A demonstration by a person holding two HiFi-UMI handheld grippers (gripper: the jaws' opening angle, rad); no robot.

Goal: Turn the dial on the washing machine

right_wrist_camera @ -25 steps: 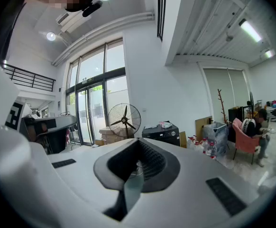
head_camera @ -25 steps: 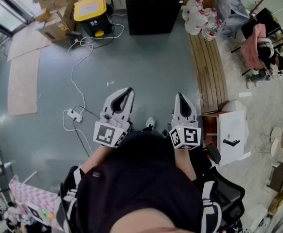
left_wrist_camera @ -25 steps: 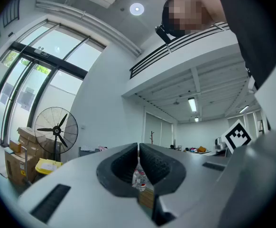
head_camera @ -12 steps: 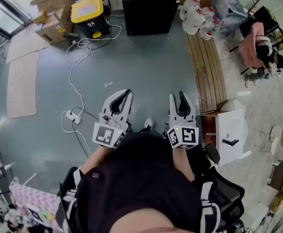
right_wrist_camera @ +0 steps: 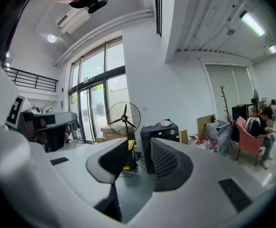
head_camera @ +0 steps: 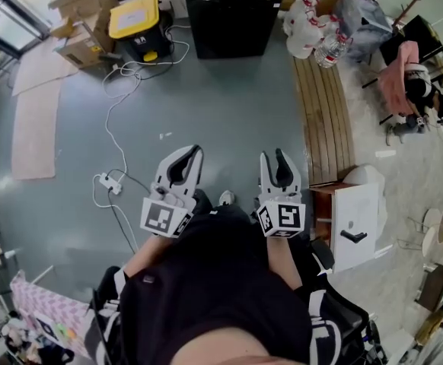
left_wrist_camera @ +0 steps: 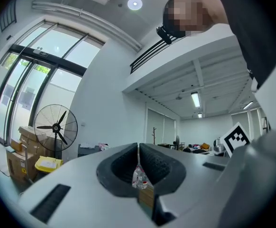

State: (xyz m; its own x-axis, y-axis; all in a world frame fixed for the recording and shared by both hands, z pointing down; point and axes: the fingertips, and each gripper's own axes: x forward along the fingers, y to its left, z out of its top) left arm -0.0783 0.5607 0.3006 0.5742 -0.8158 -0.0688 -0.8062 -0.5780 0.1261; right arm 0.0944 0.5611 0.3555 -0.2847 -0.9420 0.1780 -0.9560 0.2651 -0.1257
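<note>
The black washing machine (head_camera: 233,14) stands far off at the top of the head view, well away from both grippers. In the right gripper view the washing machine (right_wrist_camera: 159,139) shows between the jaws, with a small round dial (right_wrist_camera: 172,131) on its top panel. My left gripper (head_camera: 196,150) is held in front of the person's body, tips touching, shut on nothing. In its own view the left gripper (left_wrist_camera: 138,146) shows pads meeting. My right gripper (head_camera: 273,158) is beside it, jaws opening with a clear gap and nothing between them; the right gripper (right_wrist_camera: 139,148) points toward the machine.
A yellow-lidded bin (head_camera: 136,17) and cardboard boxes (head_camera: 84,40) stand left of the machine. A white cable with a power strip (head_camera: 109,181) lies on the grey floor. A wooden bench (head_camera: 324,112), a white side table (head_camera: 358,215) and a seated person (head_camera: 418,90) are at the right.
The right gripper's jaws have parted from touching to a clear gap. Both grippers have shifted slightly left and down in the head view; the left stays shut.
</note>
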